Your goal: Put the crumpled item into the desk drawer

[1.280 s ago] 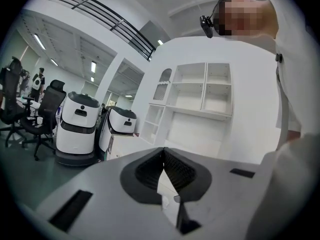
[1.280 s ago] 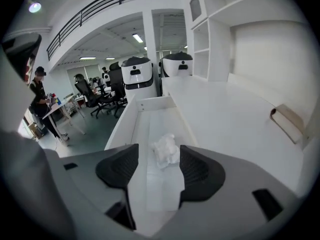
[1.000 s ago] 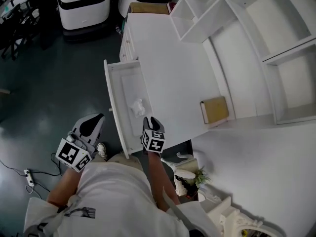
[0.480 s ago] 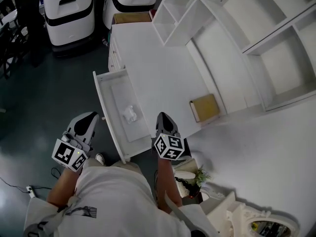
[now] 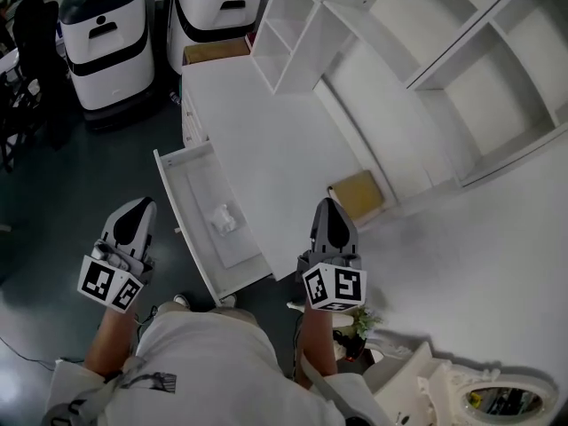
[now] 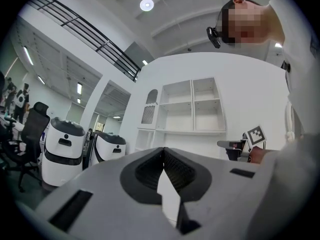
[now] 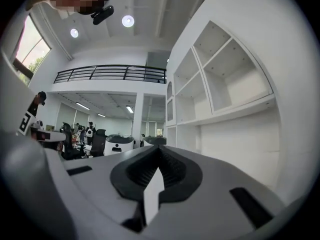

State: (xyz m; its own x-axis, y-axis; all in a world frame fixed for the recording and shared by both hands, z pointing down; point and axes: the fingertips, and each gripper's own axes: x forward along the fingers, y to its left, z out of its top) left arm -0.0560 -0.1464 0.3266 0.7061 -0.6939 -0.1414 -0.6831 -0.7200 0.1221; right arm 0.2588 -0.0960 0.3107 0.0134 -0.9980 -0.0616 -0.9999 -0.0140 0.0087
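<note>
The white crumpled item [image 5: 224, 218] lies inside the open desk drawer [image 5: 182, 204], which is pulled out from the white desk [image 5: 266, 131]. My right gripper [image 5: 327, 206] hovers right of the drawer, over the desk's front edge. It is shut and holds nothing. My left gripper [image 5: 139, 206] hangs left of the drawer above the dark floor, also shut and empty. In the left gripper view the closed jaws [image 6: 163, 151] point up at white shelves, with the right gripper [image 6: 245, 145] visible beyond. In the right gripper view the closed jaws [image 7: 159, 149] face the open hall.
A tan book-like block [image 5: 359, 193] lies on the desk by the white shelving [image 5: 399, 51]. Two white machines [image 5: 102, 34] stand on the floor beyond the desk, with a cardboard box [image 5: 213, 51] beside them. A small plant [image 5: 359, 322] and white ornaments sit near my right side.
My right gripper has drawn back from the drawer to the right and closed, leaving the crumpled item in the drawer. The left gripper has shifted slightly left.
</note>
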